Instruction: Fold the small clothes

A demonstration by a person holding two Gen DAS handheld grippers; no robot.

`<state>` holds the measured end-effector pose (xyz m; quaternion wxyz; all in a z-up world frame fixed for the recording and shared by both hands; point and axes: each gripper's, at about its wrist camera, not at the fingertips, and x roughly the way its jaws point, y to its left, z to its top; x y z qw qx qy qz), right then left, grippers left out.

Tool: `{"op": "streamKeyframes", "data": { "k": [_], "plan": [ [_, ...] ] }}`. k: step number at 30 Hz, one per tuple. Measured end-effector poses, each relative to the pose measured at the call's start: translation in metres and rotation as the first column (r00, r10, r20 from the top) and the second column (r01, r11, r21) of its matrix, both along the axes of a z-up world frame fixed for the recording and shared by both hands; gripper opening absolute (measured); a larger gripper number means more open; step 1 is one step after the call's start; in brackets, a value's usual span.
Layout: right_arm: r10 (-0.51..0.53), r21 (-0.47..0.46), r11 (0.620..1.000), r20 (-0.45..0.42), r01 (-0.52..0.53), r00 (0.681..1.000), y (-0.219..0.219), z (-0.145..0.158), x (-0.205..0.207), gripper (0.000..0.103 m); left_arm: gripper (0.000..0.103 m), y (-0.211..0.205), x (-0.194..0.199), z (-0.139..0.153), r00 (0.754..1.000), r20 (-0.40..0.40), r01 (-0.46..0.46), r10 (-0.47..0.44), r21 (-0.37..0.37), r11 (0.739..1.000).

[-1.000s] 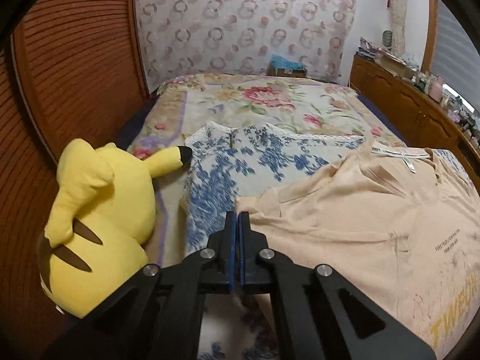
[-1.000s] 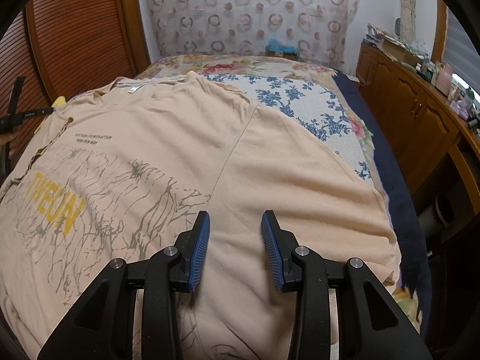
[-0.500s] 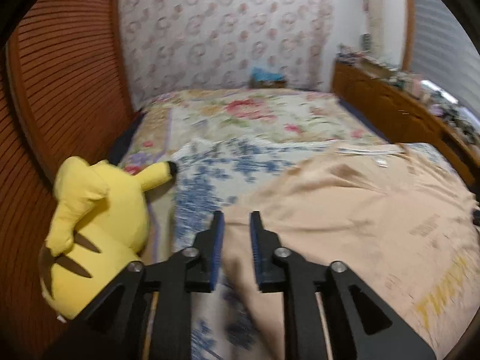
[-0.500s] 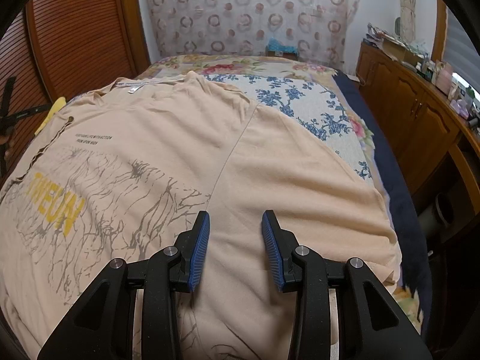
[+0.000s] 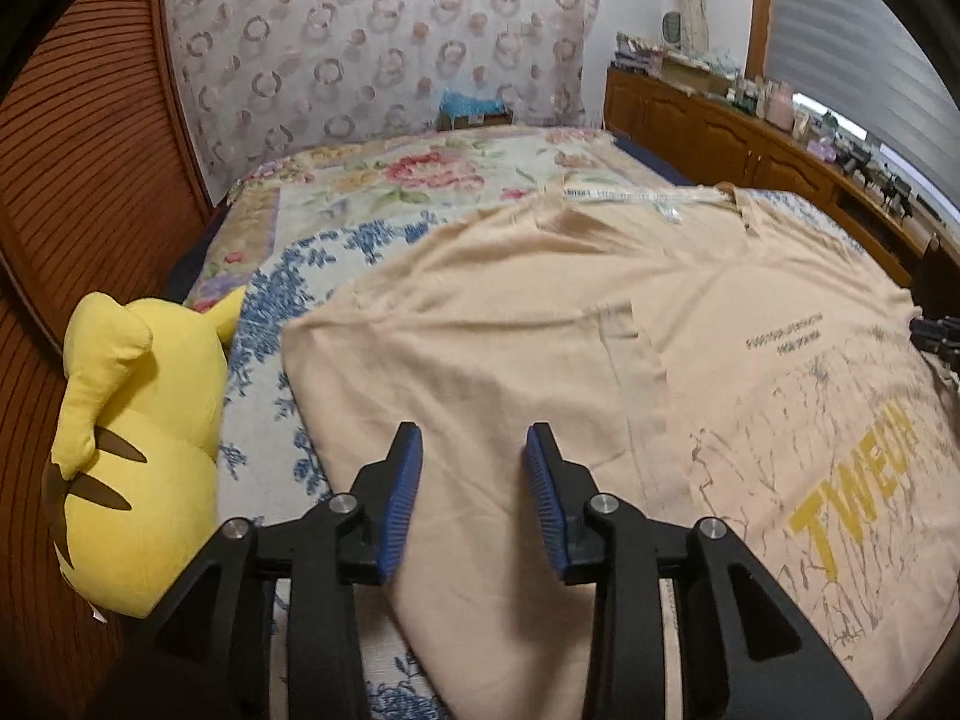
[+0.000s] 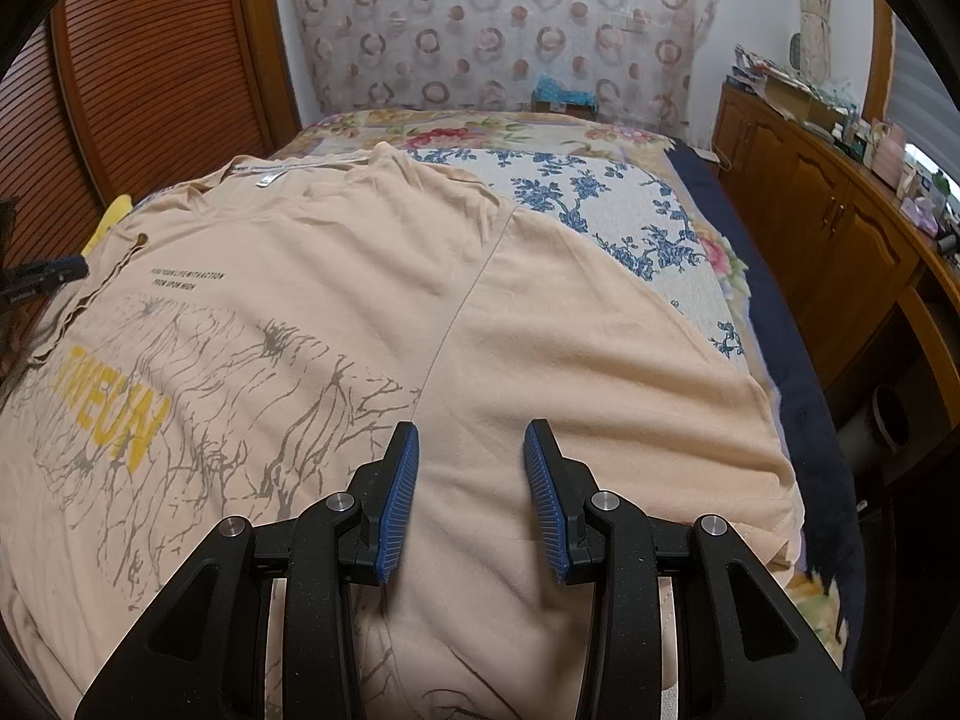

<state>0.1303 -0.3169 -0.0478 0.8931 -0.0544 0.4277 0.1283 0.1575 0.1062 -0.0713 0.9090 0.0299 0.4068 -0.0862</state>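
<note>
Peach tee (image 5: 540, 360) lies spread flat on the bed (image 5: 420, 174), over a blue floral cloth (image 5: 270, 324). Left tool (image 5: 474, 480) has its fingers apart, empty, over the tee's left sleeve. Right tool (image 6: 471, 480) also spread, empty, above the right sleeve. Yellow plush (image 5: 132, 450) sits at the bed's left edge.

The small print (image 6: 188, 278) on the T-shirt (image 6: 372, 276) is unreadable, and its hem is cut off by both views' lower edges.
</note>
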Motion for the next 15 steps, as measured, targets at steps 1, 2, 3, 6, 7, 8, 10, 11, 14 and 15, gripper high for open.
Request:
{"op": "streamKeyframes", "data": {
  "k": [1,2,3,6,7,8,10,11,14,15],
  "plan": [
    [0.000,0.001,1.000,0.000,0.000,1.000,0.000,0.000,0.000,0.037,0.035,-0.001,0.001,0.000,1.000,-0.006,-0.001,0.001,0.004,1.000],
    [0.000,0.001,1.000,0.000,0.000,1.000,0.000,0.000,0.000,0.037,0.036,-0.002,0.000,-0.002,1.000,-0.010,0.001,-0.001,0.006,1.000],
    [0.000,0.001,1.000,0.000,0.000,1.000,0.000,0.000,0.000,0.037,0.038,-0.003,0.001,-0.003,1.000,-0.019,0.005,-0.005,0.008,1.000],
    [0.000,0.000,1.000,0.000,0.000,1.000,0.000,0.000,0.000,0.037,0.050,-0.008,0.000,-0.005,0.999,-0.023,0.029,-0.028,0.017,0.999],
    [0.000,0.000,1.000,0.000,0.000,1.000,0.000,0.000,0.000,0.037,0.053,-0.010,0.000,-0.005,0.999,-0.025,0.035,-0.035,0.019,0.999],
    [0.000,0.001,1.000,0.000,0.000,1.000,0.000,0.000,0.000,0.037,0.055,-0.010,0.000,-0.005,0.999,-0.026,0.042,-0.041,0.018,0.999],
    [0.000,0.001,1.000,0.000,0.000,1.000,0.000,0.000,0.000,0.037,0.057,-0.010,0.000,-0.005,0.998,-0.029,0.048,-0.047,0.009,0.999],
    [0.000,0.003,1.000,0.000,0.000,1.000,0.000,0.000,0.000,0.037,0.062,-0.009,0.000,-0.005,0.998,-0.032,0.055,-0.055,-0.003,0.998],
    [0.000,0.002,1.000,0.000,0.000,1.000,0.000,0.000,0.000,0.038,0.074,-0.013,-0.001,-0.006,0.995,-0.041,0.087,-0.087,-0.009,0.996],
    [0.000,0.002,1.000,0.000,0.000,1.000,0.000,0.000,0.000,0.038,0.076,-0.016,-0.001,-0.006,0.995,-0.043,0.093,-0.093,0.005,0.996]
  ]
}}
